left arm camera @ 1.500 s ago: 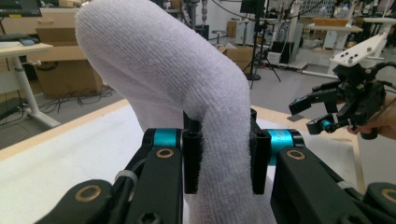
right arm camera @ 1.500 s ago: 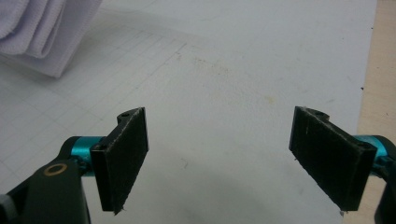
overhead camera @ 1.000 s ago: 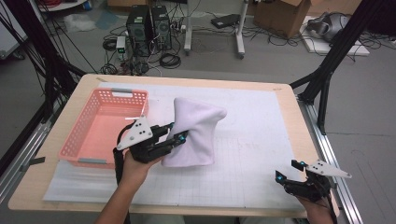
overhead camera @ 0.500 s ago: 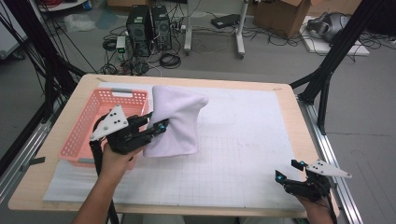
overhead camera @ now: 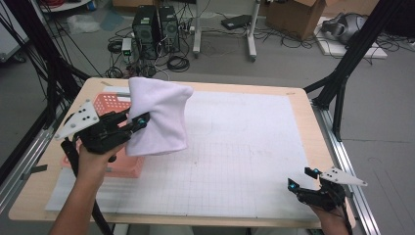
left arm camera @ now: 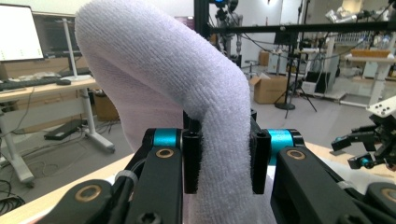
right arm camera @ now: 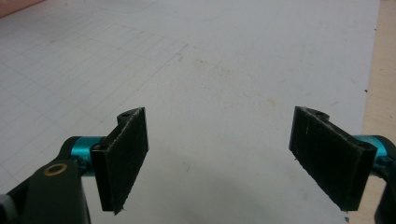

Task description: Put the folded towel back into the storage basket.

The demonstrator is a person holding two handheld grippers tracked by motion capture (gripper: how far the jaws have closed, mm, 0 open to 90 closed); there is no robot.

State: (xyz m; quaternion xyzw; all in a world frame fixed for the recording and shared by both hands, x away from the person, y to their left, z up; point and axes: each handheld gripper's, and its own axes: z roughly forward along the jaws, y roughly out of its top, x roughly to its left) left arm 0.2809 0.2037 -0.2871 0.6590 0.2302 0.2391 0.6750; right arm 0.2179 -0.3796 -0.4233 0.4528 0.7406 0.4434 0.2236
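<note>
1. High view has the left hand-held gripper (overhead camera: 139,121) lifting 1 white towel (overhead camera: 159,117) clear of the tabletop (overhead camera: 235,142); the cloth hangs above the right edge of the pink basket (overhead camera: 110,104).
2. Left gripper view shows its jaws narrowed and pinching a thick fold of the towel (left arm camera: 177,79) between both pads.
3. Risk: the pinch sits on 1 bunched fold only, so the cloth could slide out if the hand swings hard.
4. Risk: the hanging tail may catch the basket rim or drape outside it, since it sits at the edge rather than over the middle.
5. Right hand-held gripper (overhead camera: 302,179) rests at the near right corner, jaws wide apart and empty; in the right gripper view (right arm camera: 233,158) bare mat (right arm camera: 224,60) lies between them.
6. Count: 1 towel, 1 basket, 1 mat, 2 hand-held grippers.
</note>
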